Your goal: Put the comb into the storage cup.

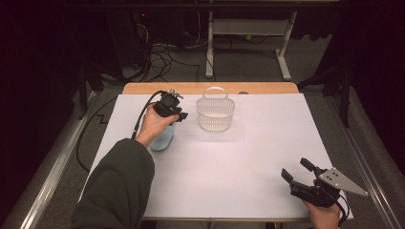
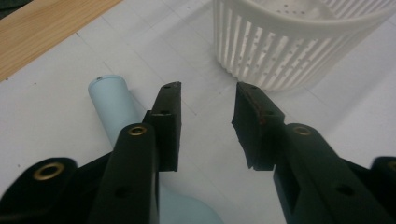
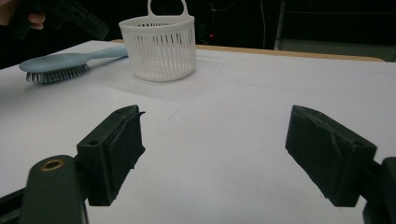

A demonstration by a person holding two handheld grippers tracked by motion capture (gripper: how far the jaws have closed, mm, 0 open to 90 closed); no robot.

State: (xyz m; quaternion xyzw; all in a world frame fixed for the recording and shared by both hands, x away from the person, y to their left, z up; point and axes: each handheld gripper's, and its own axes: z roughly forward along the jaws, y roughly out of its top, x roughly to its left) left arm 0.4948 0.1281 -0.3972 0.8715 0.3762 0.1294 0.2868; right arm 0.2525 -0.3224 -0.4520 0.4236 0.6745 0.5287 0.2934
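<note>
A pale blue hairbrush (image 3: pixel 60 65) lies on the white table cover, bristles down, its handle (image 2: pixel 112 105) pointing toward a white slatted basket (image 1: pixel 215 112). My left gripper (image 2: pixel 208 100) hovers open just above the brush handle, which lies beside and under its left jaw, not between the jaws. In the high view the left gripper (image 1: pixel 179 116) sits left of the basket, with the brush head (image 1: pixel 163 138) partly under the hand. My right gripper (image 1: pixel 296 169) rests open at the near right corner of the table, holding nothing.
The basket (image 3: pixel 159 44) has an upright loop handle and stands at the table's far middle. A bare wooden strip (image 1: pixel 210 88) runs along the far edge. Cables and a table frame (image 1: pixel 248 33) lie on the floor beyond.
</note>
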